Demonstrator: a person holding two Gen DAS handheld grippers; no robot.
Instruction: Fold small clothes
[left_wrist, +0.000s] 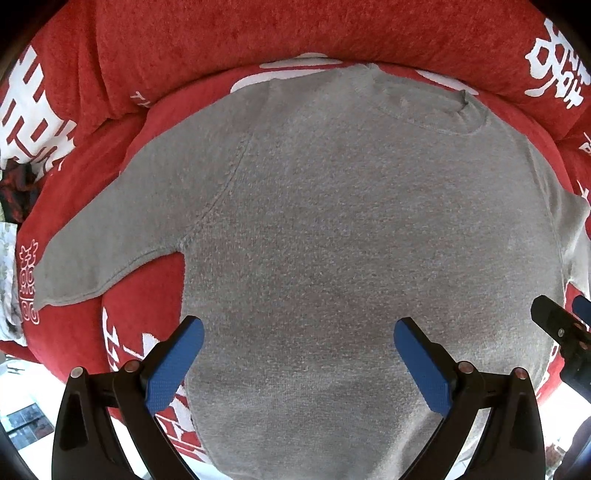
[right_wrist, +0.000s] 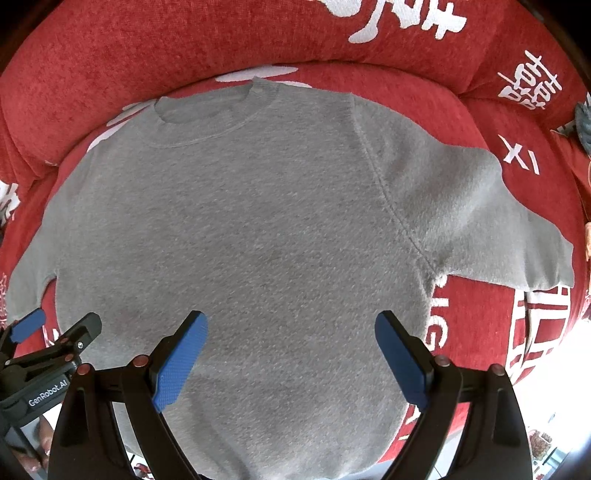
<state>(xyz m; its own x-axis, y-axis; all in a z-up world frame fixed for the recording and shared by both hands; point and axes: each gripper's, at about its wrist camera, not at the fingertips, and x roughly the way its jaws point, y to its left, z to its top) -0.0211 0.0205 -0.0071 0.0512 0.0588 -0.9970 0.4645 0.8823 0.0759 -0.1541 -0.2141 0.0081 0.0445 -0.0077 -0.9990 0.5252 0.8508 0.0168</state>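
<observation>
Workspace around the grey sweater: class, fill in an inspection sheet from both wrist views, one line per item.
Surface: red plush cover with white characters, raised cushion behind.
Job's things: grey sweater spread flat and unfolded, neckline at the far side, both sleeves angled outward.
Clutter: dark patterned cloth at the left edge; a small grey item at the right edge, too cut off to identify.
Grippers: left gripper and right gripper both open, held over the sweater's lower body, gripping nothing; whether they touch it cannot be told.
Cables: nothing seen.
Surroundings: bright floor beyond the near edge, blurred.
</observation>
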